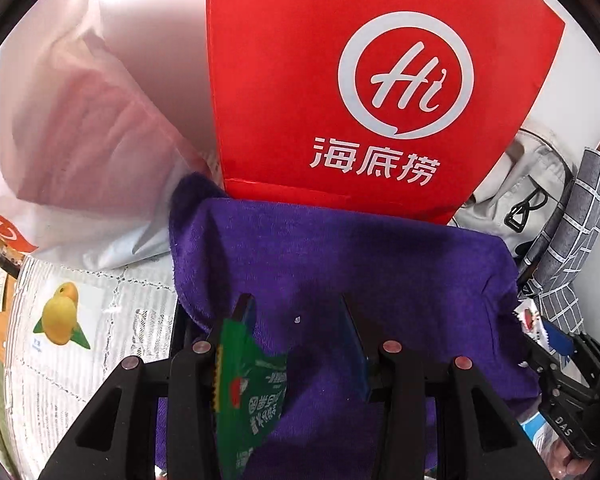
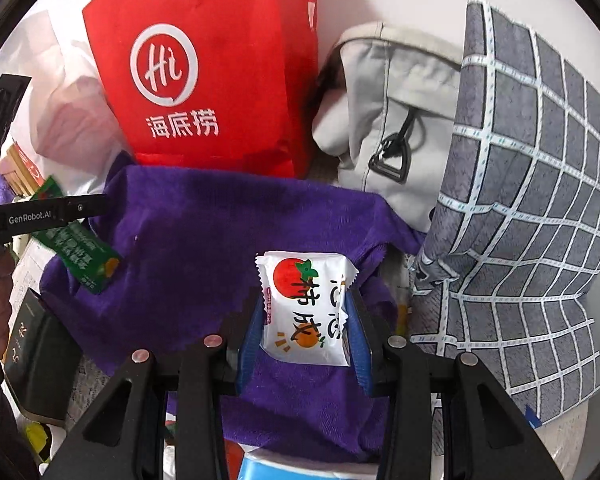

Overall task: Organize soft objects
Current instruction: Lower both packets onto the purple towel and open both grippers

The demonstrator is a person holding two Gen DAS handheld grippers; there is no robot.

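A purple towel lies spread below both grippers. My left gripper carries a green snack packet. The packet rests against the left finger and hangs above the towel's left part. My right gripper is shut on a white packet with a red fruit print. Both blue pads press its sides. It sits over the towel's right part.
A red paper bag stands behind the towel. A white plastic bag lies left of it. A light grey bag and a grey checked pillow are on the right. A fruit card and a dark box lie at the left.
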